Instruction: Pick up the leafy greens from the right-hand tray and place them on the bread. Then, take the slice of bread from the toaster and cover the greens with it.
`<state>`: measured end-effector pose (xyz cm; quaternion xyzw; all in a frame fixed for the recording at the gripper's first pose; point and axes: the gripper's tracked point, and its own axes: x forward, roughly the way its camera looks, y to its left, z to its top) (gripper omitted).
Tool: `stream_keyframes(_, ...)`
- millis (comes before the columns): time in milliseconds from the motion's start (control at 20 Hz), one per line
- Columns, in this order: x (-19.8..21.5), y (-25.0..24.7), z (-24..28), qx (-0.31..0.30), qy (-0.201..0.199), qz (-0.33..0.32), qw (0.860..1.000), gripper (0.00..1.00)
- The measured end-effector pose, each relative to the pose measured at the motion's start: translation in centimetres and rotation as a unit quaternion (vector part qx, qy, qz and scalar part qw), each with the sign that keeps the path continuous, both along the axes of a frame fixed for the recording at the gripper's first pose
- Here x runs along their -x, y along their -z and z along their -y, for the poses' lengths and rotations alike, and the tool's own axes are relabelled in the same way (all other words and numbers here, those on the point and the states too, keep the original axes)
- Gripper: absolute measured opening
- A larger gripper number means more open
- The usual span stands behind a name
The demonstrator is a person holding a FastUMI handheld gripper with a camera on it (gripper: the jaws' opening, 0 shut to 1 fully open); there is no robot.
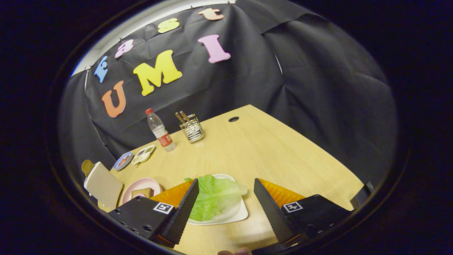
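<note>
Tongs (pixel 224 191) agape over greens (pixel 212 198), bottle (pixel 160 130) beyond

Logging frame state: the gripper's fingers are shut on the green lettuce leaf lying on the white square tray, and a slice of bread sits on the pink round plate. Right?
Not quite. In the gripper view the gripper is open, its fingers spread apart, with the green lettuce leaf lying on the white square tray between them. The slice of bread does sit on the pink round plate.
</note>
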<state>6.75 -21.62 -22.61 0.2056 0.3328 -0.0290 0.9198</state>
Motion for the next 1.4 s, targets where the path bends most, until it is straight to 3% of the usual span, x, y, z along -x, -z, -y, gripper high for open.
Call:
stream_keyframes(400, -0.9, 3.0, 0.3, -0.067, 0.015, -0.047, 0.997, 0.96)
stream_keyframes(600, -2.0, 3.7, -0.3, -0.066, 0.004, -0.051, 0.997, 0.8)
stream_keyframes(950, -2.0, 4.1, 0.6, -0.051, 0.003, -0.06, 0.997, 0.12)
stream_keyframes(1000, -2.0, 4.3, 0.6, -0.055, 0.007, -0.056, 0.997, 0.11)
stream_keyframes(1050, -2.0, 3.7, 0.9, -0.054, 0.003, -0.056, 0.997, 0.0)
stream_keyframes(1400, -2.2, 3.5, 1.5, -0.036, 0.005, -0.056, 0.998, 0.0)
